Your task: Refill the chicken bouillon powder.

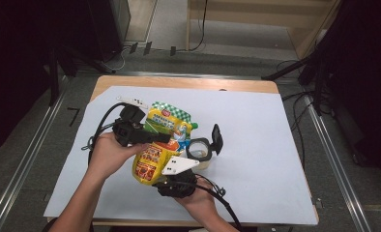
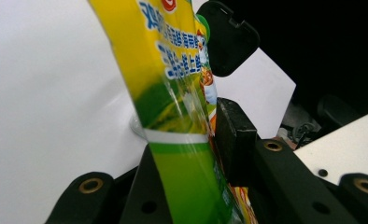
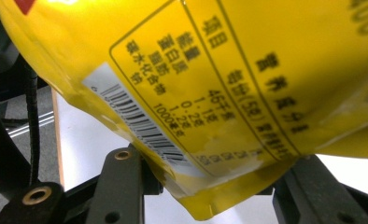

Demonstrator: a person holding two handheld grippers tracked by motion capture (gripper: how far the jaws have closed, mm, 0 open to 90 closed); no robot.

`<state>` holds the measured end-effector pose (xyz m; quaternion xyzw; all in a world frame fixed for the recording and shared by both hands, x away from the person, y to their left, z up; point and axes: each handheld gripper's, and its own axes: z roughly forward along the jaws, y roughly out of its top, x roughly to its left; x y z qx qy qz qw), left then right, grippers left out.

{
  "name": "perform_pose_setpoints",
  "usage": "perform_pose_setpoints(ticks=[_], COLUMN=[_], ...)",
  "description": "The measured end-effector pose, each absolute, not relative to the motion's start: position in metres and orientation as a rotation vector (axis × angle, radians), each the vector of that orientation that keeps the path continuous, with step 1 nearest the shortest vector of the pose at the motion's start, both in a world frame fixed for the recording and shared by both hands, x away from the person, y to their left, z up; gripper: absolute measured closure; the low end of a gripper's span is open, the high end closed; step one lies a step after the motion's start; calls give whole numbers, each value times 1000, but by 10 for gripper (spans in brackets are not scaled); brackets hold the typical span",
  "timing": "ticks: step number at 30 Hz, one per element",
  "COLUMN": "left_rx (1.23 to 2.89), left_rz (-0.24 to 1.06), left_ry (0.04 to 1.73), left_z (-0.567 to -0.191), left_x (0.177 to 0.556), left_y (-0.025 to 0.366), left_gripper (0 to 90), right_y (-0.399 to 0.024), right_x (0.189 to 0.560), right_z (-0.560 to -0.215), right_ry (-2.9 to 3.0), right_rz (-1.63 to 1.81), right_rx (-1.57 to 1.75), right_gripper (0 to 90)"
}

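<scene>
A yellow and green printed pouch is held off the table between my two grippers. My left gripper comes in from the left and is shut on the pouch's green upper part, with its right pad pressed against the film. My right gripper is under the pouch's lower end. In the right gripper view that yellow end with the barcode lies between the jaws and reaches both of them. Whether the pads press on it I cannot tell.
A clear round jar with its black lid flipped open stands just right of the pouch. A white sheet covers the wooden table. Cables trail from both grippers, and dark stands flank the table.
</scene>
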<state>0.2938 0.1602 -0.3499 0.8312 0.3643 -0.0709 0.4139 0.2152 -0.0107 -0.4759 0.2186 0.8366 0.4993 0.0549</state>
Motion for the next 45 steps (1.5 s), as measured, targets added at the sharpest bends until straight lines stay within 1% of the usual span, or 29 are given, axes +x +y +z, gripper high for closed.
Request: perform_pose_setpoints(ticks=[6,13,27,35,45], left_rx=[2126,2130,2131,2157,2175], left_rz=[-145,-155,-234,-249,-286], left_ry=[910,920,991,1041,1051], left_z=[-352,-354,-361,-366,-373], left_x=[292,293,296,301,305], left_y=[150,147,137,131,125], left_gripper=[772,766,726,732,731], right_y=[-10,-9,-5,-4,-3], right_x=[212,208,199,199,200], right_z=[-474,-473,-464,-466,-470], right_ry=[2548,2543,2567,2593,2610], right_rz=[1526,1505,1569,1570,1546], right_rx=[632,622,592,601,602], right_gripper=[608,615,622,619,609])
